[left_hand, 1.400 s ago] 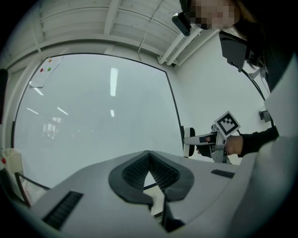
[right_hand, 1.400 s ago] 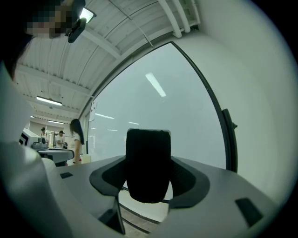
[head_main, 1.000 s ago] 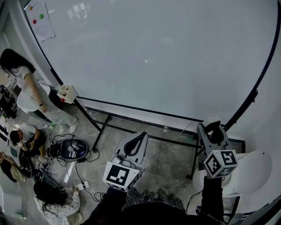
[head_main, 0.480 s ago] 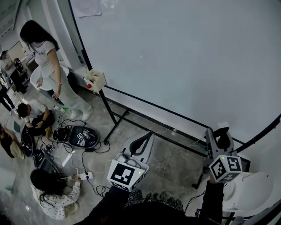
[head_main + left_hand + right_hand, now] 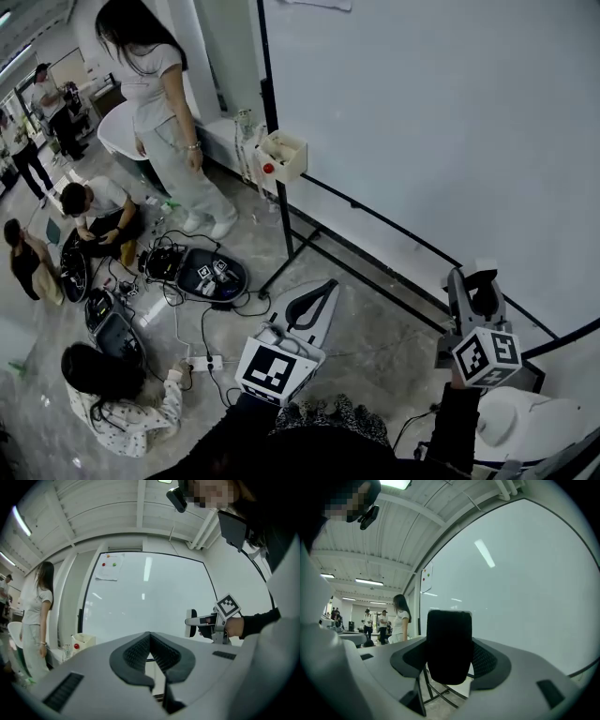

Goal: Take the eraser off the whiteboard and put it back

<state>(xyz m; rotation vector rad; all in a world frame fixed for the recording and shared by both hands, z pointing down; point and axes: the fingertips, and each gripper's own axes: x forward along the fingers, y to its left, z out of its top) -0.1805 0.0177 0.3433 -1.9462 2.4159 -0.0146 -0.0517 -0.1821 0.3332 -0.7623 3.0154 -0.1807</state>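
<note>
The eraser (image 5: pixel 449 646), a dark block, stands upright at the centre of the right gripper view, clamped between the fingers (image 5: pixel 491 662) of the right gripper (image 5: pixel 479 292), which are spread wide around it. It is off the whiteboard (image 5: pixel 450 122): in the head view it sits at the lower right of the frame, near the board's bottom edge but clear of its surface. The board fills the upper right of that frame, white and unmarked where it shows. The left gripper (image 5: pixel 312 307) hangs at the lower centre of the frame over the floor (image 5: pixel 375 347); its fingers (image 5: pixel 133 651) meet at the tips with nothing between them. A cream box (image 5: pixel 283 155) with a red thing in it hangs at the board's lower left corner, above the black stand legs (image 5: pixel 309 246). To the left a person (image 5: pixel 164 122) in white stands, others sit or crouch on the floor, and an open case (image 5: pixel 202 274) lies among cables
</note>
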